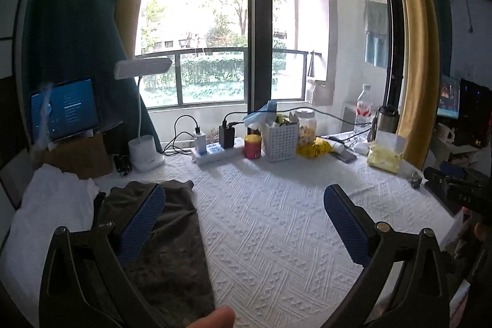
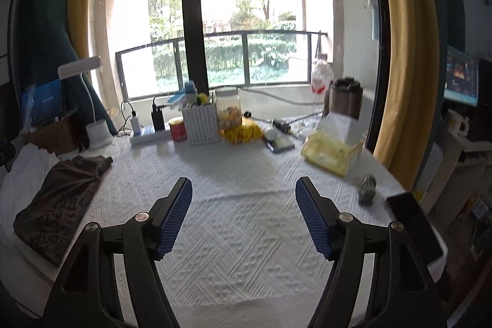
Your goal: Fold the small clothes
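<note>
Left wrist view shows the left gripper (image 1: 244,199) with its jaws spread wide and nothing between them; its left blue pad overlaps the sight of a dark brown garment (image 1: 172,239) but does not appear to press on it. The right wrist view shows the right gripper (image 2: 244,191) also parted and empty, above the bare middle of the white textured surface (image 2: 246,235).

The dark brown garment (image 2: 61,199) lies at the left side of the surface, already looking folded into a longish strip, with its near end at the surface's front-left edge. Its long axis runs from that near end away toward the window, leaning slightly to the right, and the far end finishes in a small bunched point aimed at the power strip (image 2: 147,132). A white garment (image 1: 52,205) lies crumpled just beside it on the left, touching or partly under it; which, I cannot tell.

By my judgement, the brown piece is done and the white one is next. To do that well, each gripper should take one corner of the white cloth along the same edge, lift it clear of the brown piece so the finished fold is not dragged, and spread it flat on the open middle of the surface before folding. The lamp (image 1: 144,149) stands near, so the lift should stay toward the front.
</note>
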Motion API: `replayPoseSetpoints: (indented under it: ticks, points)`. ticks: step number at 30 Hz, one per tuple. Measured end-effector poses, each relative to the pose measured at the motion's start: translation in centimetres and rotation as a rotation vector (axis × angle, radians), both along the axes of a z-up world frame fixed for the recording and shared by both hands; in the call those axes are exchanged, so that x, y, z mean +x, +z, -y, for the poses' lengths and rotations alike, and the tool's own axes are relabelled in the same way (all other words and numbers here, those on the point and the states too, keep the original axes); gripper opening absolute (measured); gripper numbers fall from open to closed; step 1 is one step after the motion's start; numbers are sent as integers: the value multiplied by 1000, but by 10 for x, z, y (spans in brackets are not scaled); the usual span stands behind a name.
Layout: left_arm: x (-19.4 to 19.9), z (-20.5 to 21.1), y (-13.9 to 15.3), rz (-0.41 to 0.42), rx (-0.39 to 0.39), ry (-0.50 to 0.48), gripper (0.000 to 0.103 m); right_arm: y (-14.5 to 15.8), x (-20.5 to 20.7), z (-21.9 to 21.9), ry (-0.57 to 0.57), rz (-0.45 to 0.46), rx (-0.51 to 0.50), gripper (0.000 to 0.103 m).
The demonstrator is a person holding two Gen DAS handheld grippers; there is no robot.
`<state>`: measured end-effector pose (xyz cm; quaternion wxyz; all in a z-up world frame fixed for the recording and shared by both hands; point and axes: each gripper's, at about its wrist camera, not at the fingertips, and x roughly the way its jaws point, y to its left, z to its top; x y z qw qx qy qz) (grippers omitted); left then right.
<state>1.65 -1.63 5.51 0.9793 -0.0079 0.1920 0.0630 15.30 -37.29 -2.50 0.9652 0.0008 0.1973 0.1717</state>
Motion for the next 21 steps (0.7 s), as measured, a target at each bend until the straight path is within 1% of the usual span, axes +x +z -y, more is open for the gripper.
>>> replayPoseSetpoints:
  ticks: [2,5,8,15,21]
  points:
    - [-3,-2,5,28,-18,-2,102,6,-2,0,-2,14,-3,73]
    - [-6,-5,13,62,-25,-2,102,17,-6,-1,-1,41,-6,73]
    - [-8,-4,22,86,-11,-6,102,28,-11,-2,0,67,-14,73]
    - [-16,-8,43,143,39,37,102,54,-21,-1,-5,121,-17,73]
    - [-23,-23,53,163,29,55,102,75,-29,-8,22,153,-9,73]
